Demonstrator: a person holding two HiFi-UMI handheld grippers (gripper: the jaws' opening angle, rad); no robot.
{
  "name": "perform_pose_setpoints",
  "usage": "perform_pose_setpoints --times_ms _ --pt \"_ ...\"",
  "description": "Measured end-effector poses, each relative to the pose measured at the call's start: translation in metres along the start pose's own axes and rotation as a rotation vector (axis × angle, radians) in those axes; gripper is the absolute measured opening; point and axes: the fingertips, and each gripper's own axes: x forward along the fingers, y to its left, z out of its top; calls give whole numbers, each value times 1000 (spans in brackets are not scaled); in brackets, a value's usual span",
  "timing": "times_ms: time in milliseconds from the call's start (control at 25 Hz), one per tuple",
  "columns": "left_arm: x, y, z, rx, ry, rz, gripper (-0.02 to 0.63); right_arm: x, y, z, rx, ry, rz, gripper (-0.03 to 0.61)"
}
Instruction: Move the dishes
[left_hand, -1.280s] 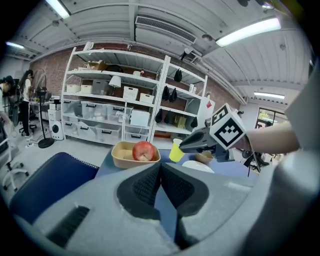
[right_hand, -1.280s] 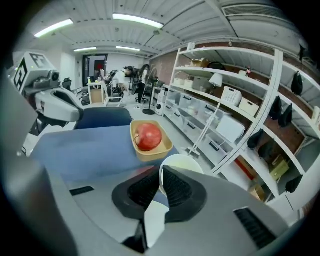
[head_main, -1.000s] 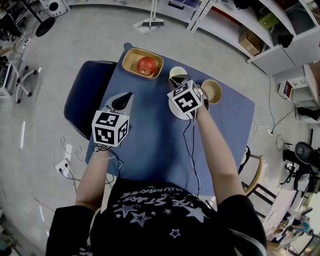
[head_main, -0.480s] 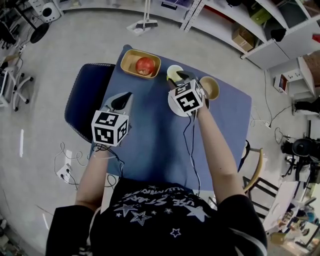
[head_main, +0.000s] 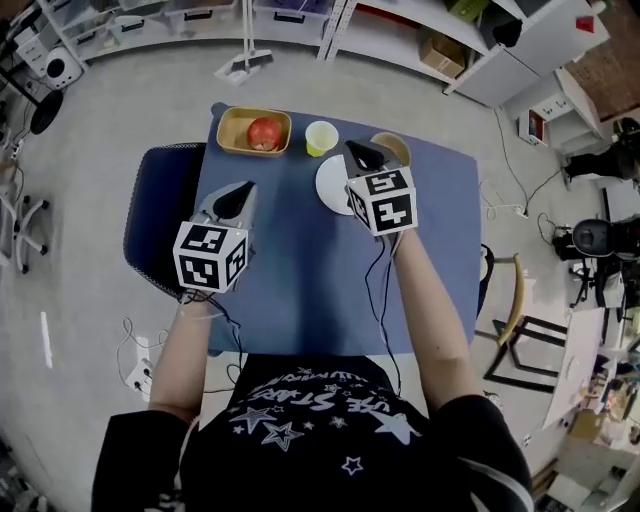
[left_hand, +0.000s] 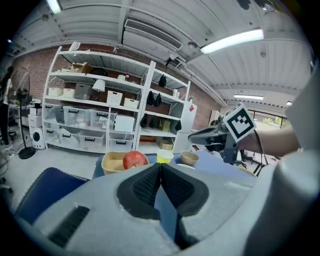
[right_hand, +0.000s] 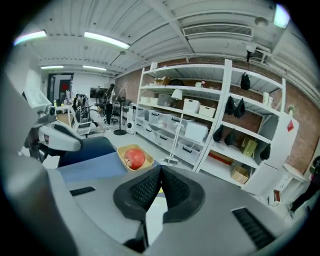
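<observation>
On the blue table (head_main: 300, 290) a tan tray (head_main: 232, 135) holds a red apple (head_main: 264, 132). Beside it stand a yellow cup (head_main: 321, 137), a white plate (head_main: 333, 186) and a tan bowl (head_main: 396, 147), the bowl partly hidden by my right gripper (head_main: 358, 150). That gripper hangs above the plate's right edge; its jaws have just been closing and its pads (right_hand: 150, 187) now meet with nothing between them. My left gripper (head_main: 240, 190) is held over the table's left side, shut and empty. The left gripper view shows the apple (left_hand: 134, 159), cup (left_hand: 164, 156) and bowl (left_hand: 189, 158) ahead.
A dark blue chair (head_main: 160, 220) stands against the table's left edge. A wooden chair (head_main: 510, 320) is off the right side. White shelving (left_hand: 95, 115) with boxes lines the far wall, and cables (head_main: 140, 350) lie on the floor at the left.
My right gripper has lifted from low over the white plate and rolled, so more of the plate now shows. The left gripper rose a little. The dishes kept their places.
</observation>
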Motion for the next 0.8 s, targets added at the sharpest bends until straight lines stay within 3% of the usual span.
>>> perform_pose_setpoints --times_ms 200,800 --pt "-1 -21 0 22 -5 -22 20 -37 -14 -13 88 -37 -53 2" --pt "-52 -109 -12 66 -27 -7 20 -143 -9 -52 149 -109 -67 2"
